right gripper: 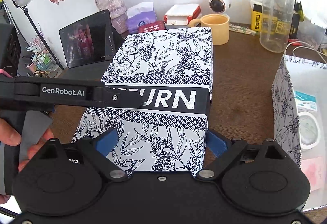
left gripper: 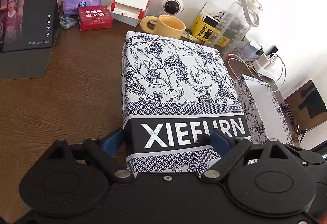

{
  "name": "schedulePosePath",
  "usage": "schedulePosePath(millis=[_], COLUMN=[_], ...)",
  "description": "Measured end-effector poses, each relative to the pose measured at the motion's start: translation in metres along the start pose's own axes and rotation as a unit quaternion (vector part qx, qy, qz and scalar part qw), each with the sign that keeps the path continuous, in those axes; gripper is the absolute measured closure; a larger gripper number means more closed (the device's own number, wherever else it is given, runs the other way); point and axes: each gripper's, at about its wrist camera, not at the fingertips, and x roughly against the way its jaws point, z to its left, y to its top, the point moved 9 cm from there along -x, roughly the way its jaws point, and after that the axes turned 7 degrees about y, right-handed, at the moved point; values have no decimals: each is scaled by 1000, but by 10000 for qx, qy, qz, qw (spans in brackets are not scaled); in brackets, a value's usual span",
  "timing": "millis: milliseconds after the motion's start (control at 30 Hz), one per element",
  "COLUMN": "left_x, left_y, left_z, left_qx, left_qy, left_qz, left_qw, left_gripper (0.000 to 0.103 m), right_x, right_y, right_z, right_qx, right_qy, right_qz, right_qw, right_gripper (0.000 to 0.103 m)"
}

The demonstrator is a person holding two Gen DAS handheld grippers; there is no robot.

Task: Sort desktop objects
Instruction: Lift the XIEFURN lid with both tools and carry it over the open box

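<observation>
Fingers of the left gripper [left gripper: 166,139] and right gripper [right gripper: 161,143] stand wide apart astride the patterned box lid [left gripper: 179,89]; contact is hard to judge. At frame right, the open box base [right gripper: 286,101] is cut off. Farther up, a yellow mug [left gripper: 167,26] stands on the worktop [left gripper: 71,91].

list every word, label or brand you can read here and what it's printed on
"XIEFURN": dark band on the floral box lid, partly covered by a gripper finger in both views.
"GenRobot.AI": side of the left gripper, seen from the right wrist.
Red box: Chinese characters, too blurred to read.
Yellow box: black characters, unreadable.
Tablet: icons and figures too small.
Purple tissue pack: logo unreadable.
</observation>
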Motion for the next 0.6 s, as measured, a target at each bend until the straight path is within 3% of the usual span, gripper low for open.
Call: schedulePosePath(millis=[400,600], left_x=[36,48], left_y=[-12,-26], left_z=[-15,-37], left_qx=[131,81], left_qy=[5,117], left_qz=[-61,-170], left_qw=[9999,9998], left_gripper=[14,14], right_x=[39,66], right_y=[-10,-21], right_z=[14,0], right_qx=[92,116], right_qy=[-15,12], right_qz=[-58,-101], right_qw=[9999,9999], right_gripper=[8,8])
